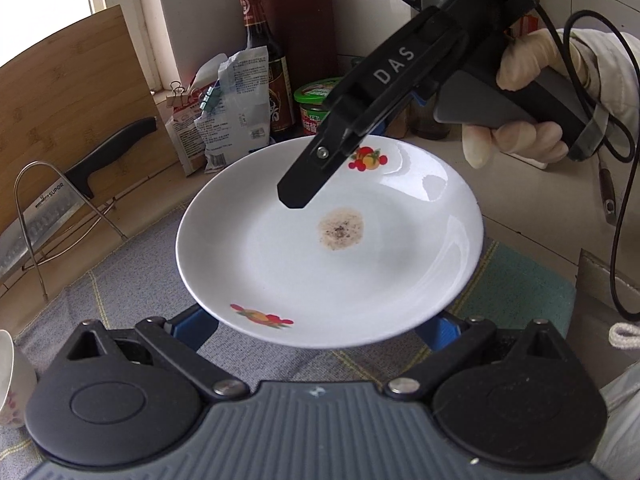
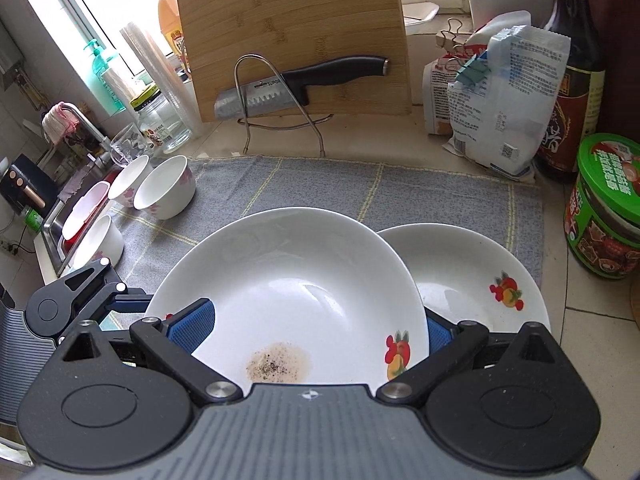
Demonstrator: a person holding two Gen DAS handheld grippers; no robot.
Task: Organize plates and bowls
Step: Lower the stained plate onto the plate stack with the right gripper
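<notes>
- The right gripper (image 2: 316, 332) has its blue pads set wide apart. One pad lies over the top face of the plate (image 2: 288, 272) and the other sits behind its rim, so it straddles the edge without pinching it.
- The left gripper (image 1: 316, 330) is also spread, with both pads tucked under the opposite rim. Neither gripper is clamped on the plate.
- The plate sits tilted above the grey checked cloth (image 2: 320, 184) on the worktop and overlaps a second plate (image 2: 472, 276) to its right. I cannot tell whether it leans on that plate or rests on the left pads.
- It is white, glossy and shallow, with a fruit print (image 2: 396, 354) on the rim and a brown, speckled stain (image 2: 278, 366) in the well.
- Risk: the glazed rim is thin and slick. A pinch taken near the edge would probably let the plate pivot or slide out and knock the one below.
- Risk: the two grippers face each other across one plate. If one closes or pulls while the other is loose, the plate could tip.
- Risk: stacking it as it is would put the soiled plate together with a plate that looks clean.
- Further left, floral bowls (image 2: 164, 190) lie on their sides near the cloth's edge by the sink. A wide swing could nudge them.
</notes>
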